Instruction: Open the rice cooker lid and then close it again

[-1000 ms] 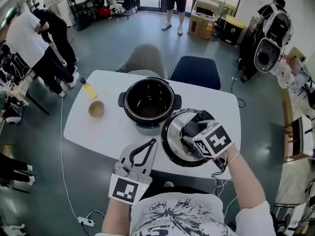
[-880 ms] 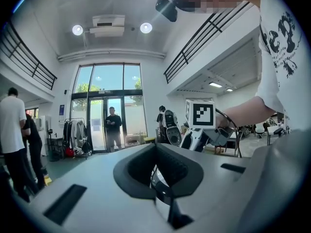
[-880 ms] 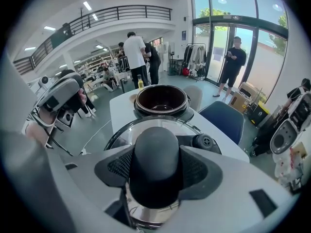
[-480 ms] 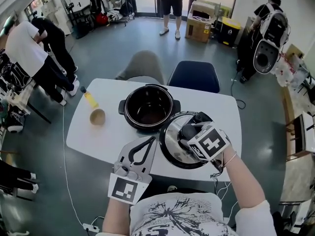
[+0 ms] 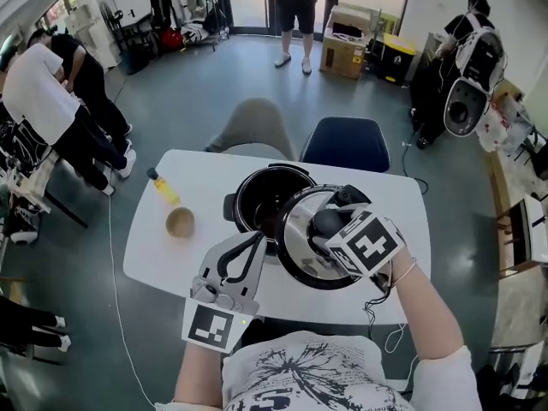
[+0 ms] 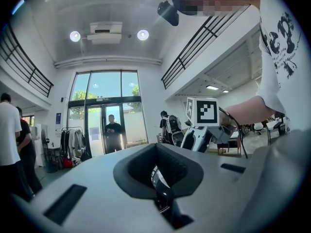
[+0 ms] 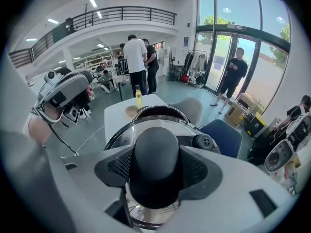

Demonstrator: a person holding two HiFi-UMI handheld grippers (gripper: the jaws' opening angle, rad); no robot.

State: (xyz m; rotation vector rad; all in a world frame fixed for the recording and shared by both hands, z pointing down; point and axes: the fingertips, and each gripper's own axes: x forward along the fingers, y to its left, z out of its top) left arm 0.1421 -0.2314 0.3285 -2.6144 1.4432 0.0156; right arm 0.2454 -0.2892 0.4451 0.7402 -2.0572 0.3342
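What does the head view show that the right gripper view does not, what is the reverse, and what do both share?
Only the head view: the left gripper, jaws together, holding nothing. Only the right gripper view: the balcony railing overhead, and a close look at the right gripper with its jaws clamped on the black knob of the lid. Both: the lid, the open cooker, the yellow bottle, the blue chair.

The right gripper [image 7: 156,174] clamps its jaws on the black knob [image 7: 156,149] of the shiny lid [image 7: 119,136]. Just past the lid's far edge, the open pot [image 7: 160,109] stands on a white table [image 7: 115,118], with a brown bowl [image 7: 130,111] and a yellow bottle [image 7: 138,97] farther back.
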